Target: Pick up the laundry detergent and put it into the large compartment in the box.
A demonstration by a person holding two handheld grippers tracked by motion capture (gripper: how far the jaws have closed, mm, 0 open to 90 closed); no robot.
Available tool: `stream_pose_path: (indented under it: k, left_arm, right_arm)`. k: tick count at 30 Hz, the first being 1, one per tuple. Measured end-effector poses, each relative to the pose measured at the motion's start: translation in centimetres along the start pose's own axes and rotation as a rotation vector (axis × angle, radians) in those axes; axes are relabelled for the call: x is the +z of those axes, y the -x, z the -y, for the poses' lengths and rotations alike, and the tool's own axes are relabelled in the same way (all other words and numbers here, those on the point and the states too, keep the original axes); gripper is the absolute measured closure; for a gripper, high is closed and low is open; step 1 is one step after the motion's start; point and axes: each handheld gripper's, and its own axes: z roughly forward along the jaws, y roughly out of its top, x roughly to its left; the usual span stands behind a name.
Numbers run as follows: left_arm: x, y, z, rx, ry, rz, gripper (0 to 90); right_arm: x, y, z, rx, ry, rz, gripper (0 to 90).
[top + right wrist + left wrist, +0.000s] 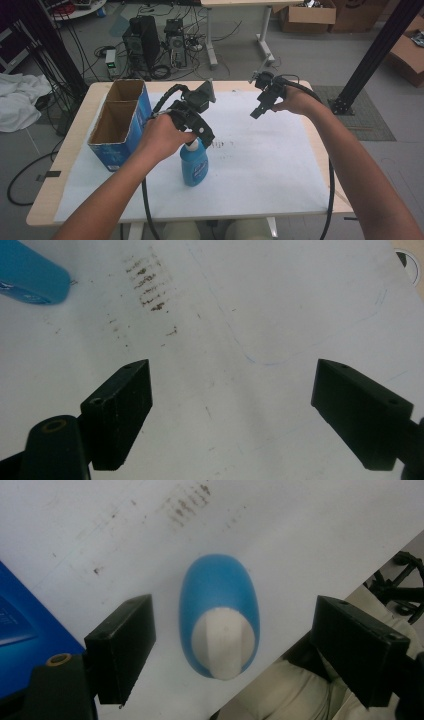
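L gripper point(232, 645) is hovering right over the blue bottle point(194, 167), jaws spread wide w/ the white cap point(223, 642) sitting in the gap between them, nothing gripped yet. Bottle is standing upright on the white sheet point(260, 165), near the table's front-left, just beside the blue cardboard box point(120, 122) but apart from it. R gripper point(256, 113) is hanging above the sheet's far side, well apart from the bottle, jaws also released and holding nothing. Handling guess: bottle is looking like smooth, glossy plastic w/ rounded shoulders, so prob. slippery and a bit squeezable; weight depends on fill, can't tell from here. It's tall for its base, so it's likely tipping if nudged sideways. Best hold is prob. the narrow neck under the cap, or flat across the body's narrower sides, coming down straight.
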Motion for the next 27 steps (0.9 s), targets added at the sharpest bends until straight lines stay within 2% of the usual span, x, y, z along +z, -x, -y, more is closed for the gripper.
stream_pose_path:
  k: [27]
  left_arm:
    - [4.3,-0.4,0.8,-0.048,-0.056,0.008,18.9]
  right_arm:
    - [0.2,0.1,0.1,0.008,-0.005,-0.006,16.7]
